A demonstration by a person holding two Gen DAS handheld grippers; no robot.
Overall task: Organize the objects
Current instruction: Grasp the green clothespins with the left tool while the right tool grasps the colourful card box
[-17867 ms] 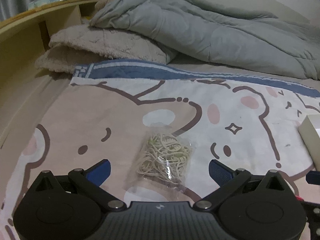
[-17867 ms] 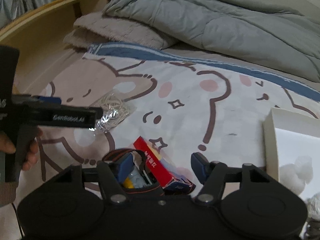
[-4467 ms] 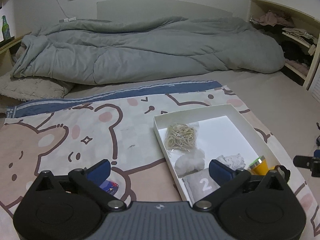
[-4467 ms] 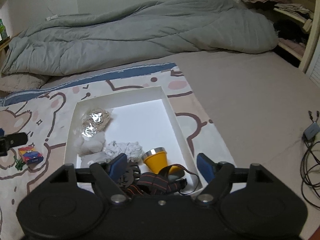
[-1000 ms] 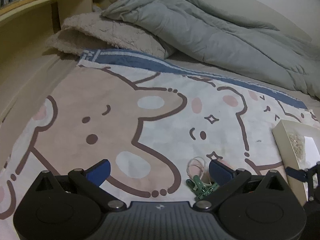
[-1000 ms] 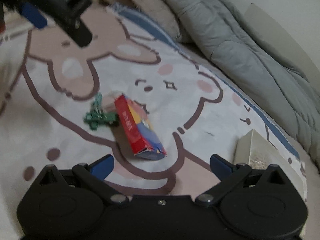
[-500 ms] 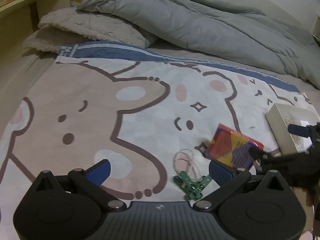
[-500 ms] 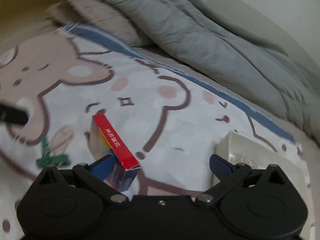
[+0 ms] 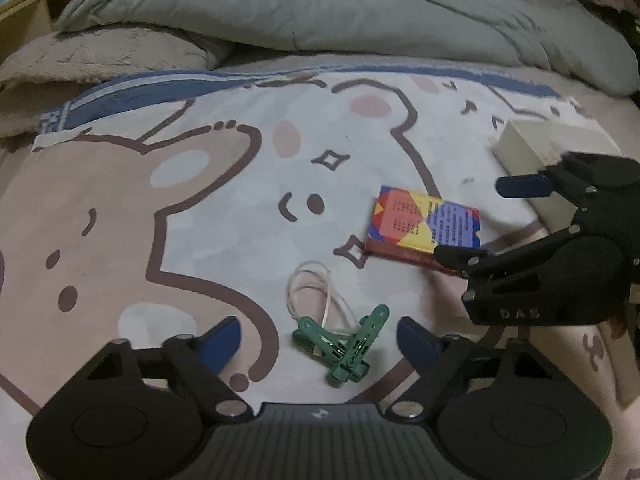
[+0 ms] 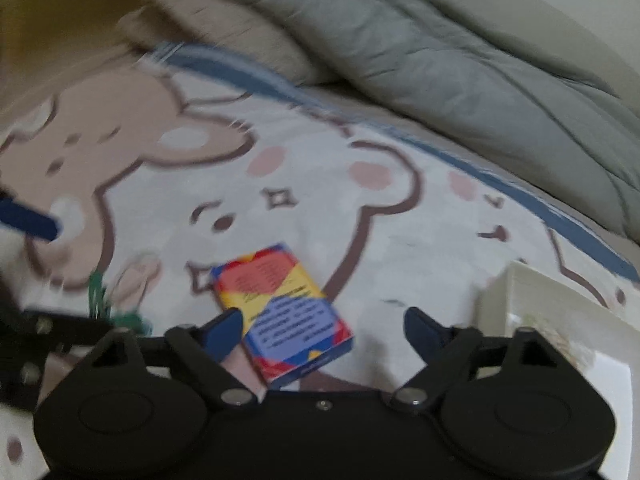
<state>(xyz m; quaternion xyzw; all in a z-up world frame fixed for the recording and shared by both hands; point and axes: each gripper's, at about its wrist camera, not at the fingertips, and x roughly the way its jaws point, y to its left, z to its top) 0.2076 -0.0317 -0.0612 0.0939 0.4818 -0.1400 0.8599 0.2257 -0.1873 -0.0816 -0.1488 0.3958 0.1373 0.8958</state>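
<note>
Two grippers closing, neither gripping yet. Left gripper (image 9: 318, 338) view, bottom centre: green clips (image 9: 344, 346) between its jaws, untouched, rubber band (image 9: 316, 292) just beyond; only here you see both clearly. Right gripper (image 10: 322, 330) view, blurry: colourful card box (image 10: 282, 312) lies between its jaws, left pad (image 10: 222, 332) about touching; white box (image 10: 560, 320) at right.

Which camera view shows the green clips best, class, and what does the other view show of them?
The left wrist view: the green clips lie sharp and whole on the blanket, between the left tool's closing fingers. In the right wrist view they are a blurred green smear, partly hidden behind the black tool.
</note>
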